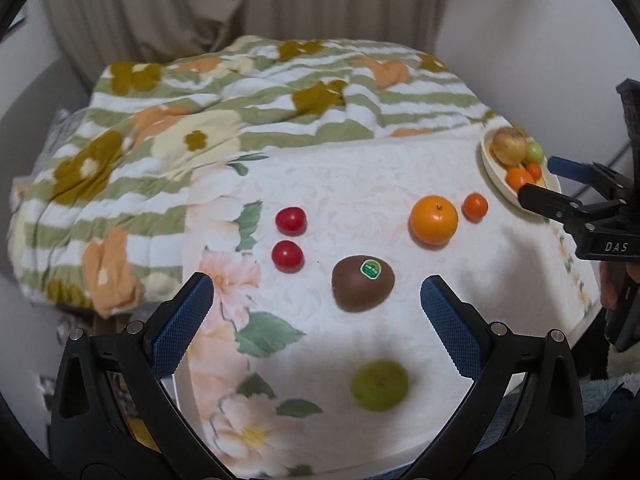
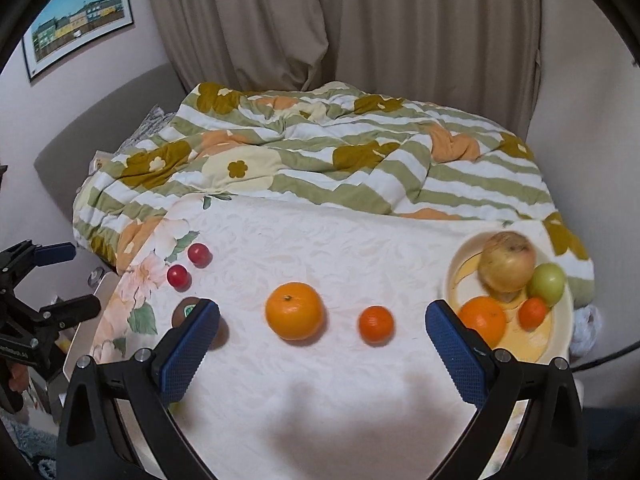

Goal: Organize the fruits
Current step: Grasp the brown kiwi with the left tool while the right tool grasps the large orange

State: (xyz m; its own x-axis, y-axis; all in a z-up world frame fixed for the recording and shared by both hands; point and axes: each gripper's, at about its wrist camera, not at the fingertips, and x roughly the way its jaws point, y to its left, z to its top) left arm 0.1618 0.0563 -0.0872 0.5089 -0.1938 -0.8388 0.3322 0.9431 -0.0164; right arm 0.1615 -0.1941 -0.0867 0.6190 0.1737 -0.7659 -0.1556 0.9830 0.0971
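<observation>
1. The left gripper [image 1: 316, 312] is wide open and holds nothing. It hangs over the white cloth [image 1: 360, 184], with the brown kiwi [image 1: 363, 283] just ahead, between its blue pads.
2. The right gripper [image 2: 322, 344] is wide open and empty too. The big orange [image 2: 294, 311] and the small orange [image 2: 376, 324] lie just in front of it.
3. The bowl [image 2: 560, 344] sits at the right edge of the cloth with four fruits already in it.
4. Two red tomatoes [image 1: 291, 220] and a blurry green fruit [image 1: 379, 385] also wait on the cloth.
5. The kiwi looks soft and light. I think a gentle squeeze across its short middle is best.
6. The oranges are round and may roll, so grab them at the widest part.
7. The tomatoes are small, smooth and easy to squash.
</observation>
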